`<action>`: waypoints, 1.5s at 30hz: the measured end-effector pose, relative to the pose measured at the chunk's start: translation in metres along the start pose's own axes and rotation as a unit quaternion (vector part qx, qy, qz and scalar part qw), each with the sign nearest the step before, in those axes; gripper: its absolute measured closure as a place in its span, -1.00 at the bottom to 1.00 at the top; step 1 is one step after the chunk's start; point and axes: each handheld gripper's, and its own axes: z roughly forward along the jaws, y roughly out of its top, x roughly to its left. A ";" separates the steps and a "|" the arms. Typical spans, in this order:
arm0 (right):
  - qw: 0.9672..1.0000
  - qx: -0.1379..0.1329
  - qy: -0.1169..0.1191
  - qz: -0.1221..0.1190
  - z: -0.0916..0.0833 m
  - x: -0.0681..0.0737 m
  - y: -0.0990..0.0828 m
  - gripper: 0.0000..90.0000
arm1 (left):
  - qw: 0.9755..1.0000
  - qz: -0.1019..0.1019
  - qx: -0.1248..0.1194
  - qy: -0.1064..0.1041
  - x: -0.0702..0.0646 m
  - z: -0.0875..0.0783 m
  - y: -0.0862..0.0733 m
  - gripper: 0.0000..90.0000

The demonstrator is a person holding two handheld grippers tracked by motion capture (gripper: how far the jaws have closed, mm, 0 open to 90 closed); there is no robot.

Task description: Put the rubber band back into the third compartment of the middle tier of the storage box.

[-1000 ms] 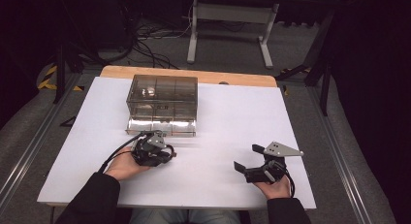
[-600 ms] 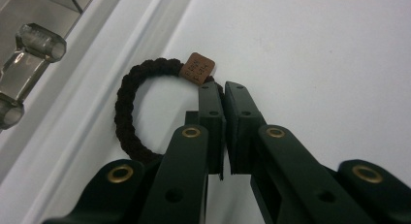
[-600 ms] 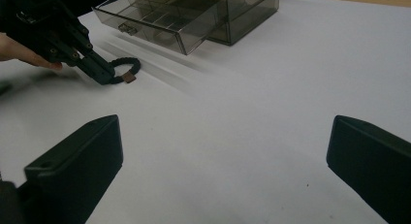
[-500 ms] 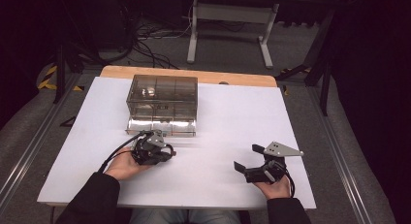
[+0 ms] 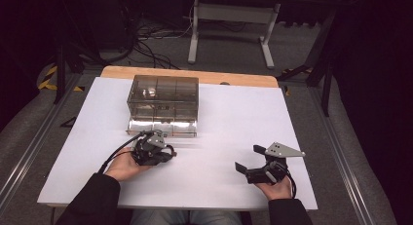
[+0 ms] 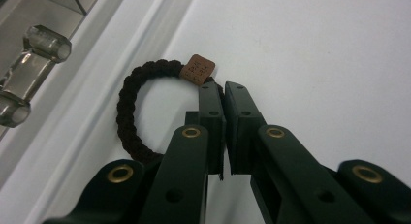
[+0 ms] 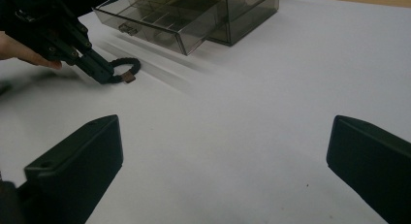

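Now the left gripper [image 6: 219, 95] has its jaws clamped on the hair tie [image 6: 127, 112]; it should lift straight toward the open drawer [image 7: 160, 20], while the right gripper [image 7: 223, 166] waits with jaws apart.

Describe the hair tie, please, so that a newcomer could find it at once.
On the white table, just in front of the clear drawer box, the left gripper pinches the hair tie. It is a dark braided ring bearing a small brown tag.
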 end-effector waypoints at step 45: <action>1.000 0.001 0.001 -0.005 0.001 0.000 0.000 -0.99 | 0.998 0.025 -0.063 0.013 -0.006 -0.043 0.014 0.92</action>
